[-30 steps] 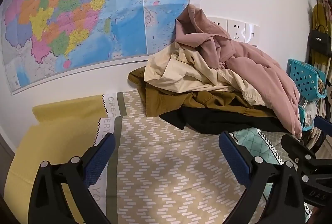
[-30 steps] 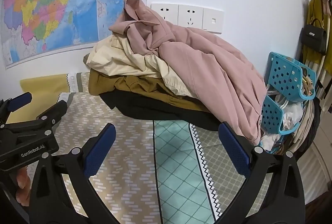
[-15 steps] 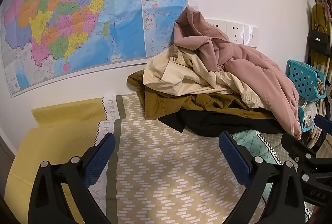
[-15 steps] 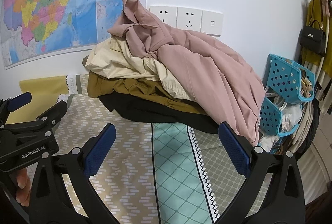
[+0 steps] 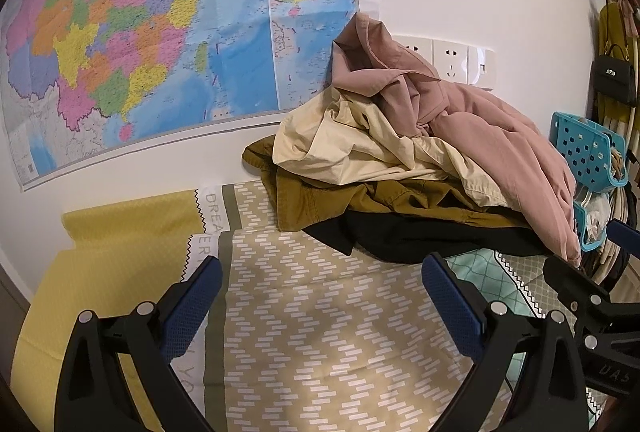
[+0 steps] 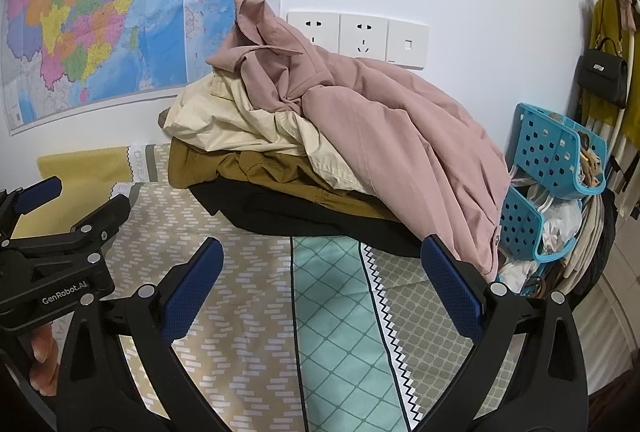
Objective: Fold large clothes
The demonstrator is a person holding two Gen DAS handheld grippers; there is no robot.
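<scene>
Against the wall at twelve o'clock, a colourful map (image 5: 160, 44) hangs above a patterned bedspread (image 6: 248, 296), and on the spread at about one o'clock from the left view sits the pile of clothes (image 5: 420, 168): a pink coat (image 6: 392, 128) on top, then cream, mustard-brown and black garments. At three o'clock a blue perforated basket (image 6: 560, 156) stands just beside the pile. The left gripper (image 5: 320, 308) and right gripper (image 6: 320, 292) both hang over the spread with jaws wide apart, holding nothing.

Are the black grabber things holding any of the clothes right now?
No. The left gripper and right gripper are both open and empty, short of the pile topped by the pink jacket.
</scene>
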